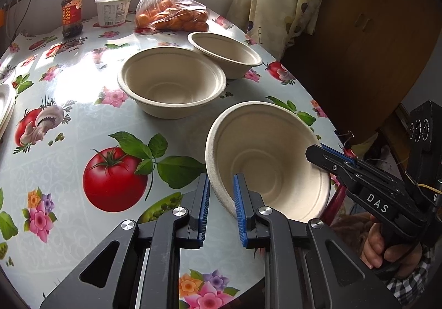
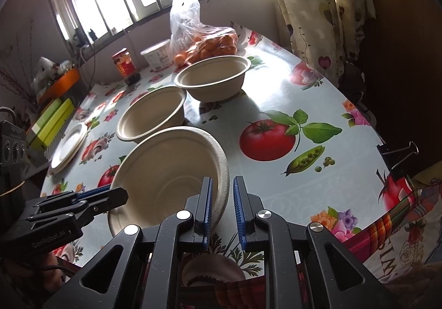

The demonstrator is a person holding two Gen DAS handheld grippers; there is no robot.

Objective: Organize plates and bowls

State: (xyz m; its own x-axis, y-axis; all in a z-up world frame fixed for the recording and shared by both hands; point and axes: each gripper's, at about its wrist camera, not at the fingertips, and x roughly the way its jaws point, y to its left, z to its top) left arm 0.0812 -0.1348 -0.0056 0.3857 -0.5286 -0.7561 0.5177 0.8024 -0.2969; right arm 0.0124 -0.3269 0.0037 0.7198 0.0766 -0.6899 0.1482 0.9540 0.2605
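Observation:
Three beige paper bowls are on the flowered tablecloth. The near bowl (image 1: 265,160) (image 2: 168,173) is tilted and lifted between both grippers. My left gripper (image 1: 221,204) straddles its near-left rim, one pad inside and one outside, with a gap showing. My right gripper (image 2: 223,206) straddles the opposite rim the same way; in the left wrist view it (image 1: 331,157) sits at the bowl's right rim. A middle bowl (image 1: 171,82) (image 2: 152,115) and a far bowl (image 1: 225,52) (image 2: 212,78) stand upright, touching. White plates (image 2: 69,144) lie at the left.
At the back of the table (image 1: 69,115) stand a bag of oranges (image 1: 171,16), a white tub (image 1: 113,9) and a red-labelled jar (image 1: 72,13). A binder clip (image 2: 397,155) holds the cloth at the right edge. A curtain (image 2: 317,5) hangs behind.

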